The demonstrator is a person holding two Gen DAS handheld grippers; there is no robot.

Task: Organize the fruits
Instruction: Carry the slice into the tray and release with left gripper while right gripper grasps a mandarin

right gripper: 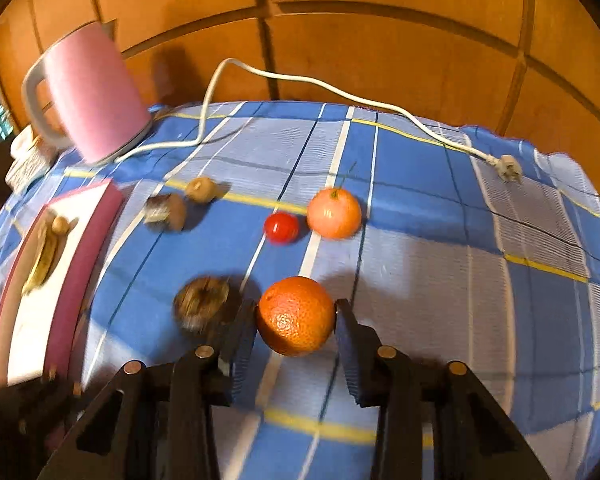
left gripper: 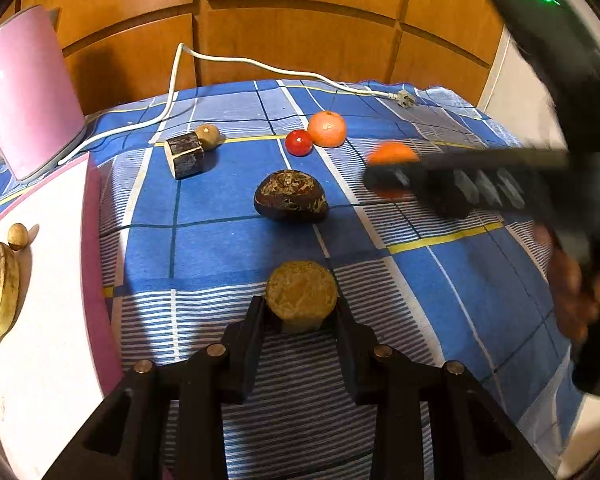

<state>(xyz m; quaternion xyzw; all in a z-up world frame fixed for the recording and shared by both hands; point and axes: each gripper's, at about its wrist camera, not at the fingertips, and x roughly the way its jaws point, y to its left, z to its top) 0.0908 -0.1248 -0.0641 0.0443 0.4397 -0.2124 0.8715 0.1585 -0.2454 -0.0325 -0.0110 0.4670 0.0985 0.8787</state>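
Note:
My left gripper (left gripper: 301, 312) is shut on a round tan fruit (left gripper: 301, 295) and holds it above the checked cloth. My right gripper (right gripper: 296, 320) is shut on an orange (right gripper: 296, 315); it also shows blurred in the left wrist view (left gripper: 392, 168). On the cloth lie a dark mottled fruit (left gripper: 290, 196), a red tomato (left gripper: 299, 143), a pale orange mandarin (left gripper: 327, 129), a dark cut block (left gripper: 185, 155) and a small brown fruit (left gripper: 208, 136). A pink-rimmed white board (left gripper: 52, 280) at the left holds a banana (left gripper: 2, 300) and a small round brown fruit (left gripper: 18, 236).
A pink kettle (left gripper: 28, 108) stands at the back left, its white cord (left gripper: 260, 66) and plug (left gripper: 406, 99) trailing across the back of the cloth. Wooden panels (left gripper: 300, 32) rise behind the table. The cloth drops off at the right edge (right gripper: 572, 184).

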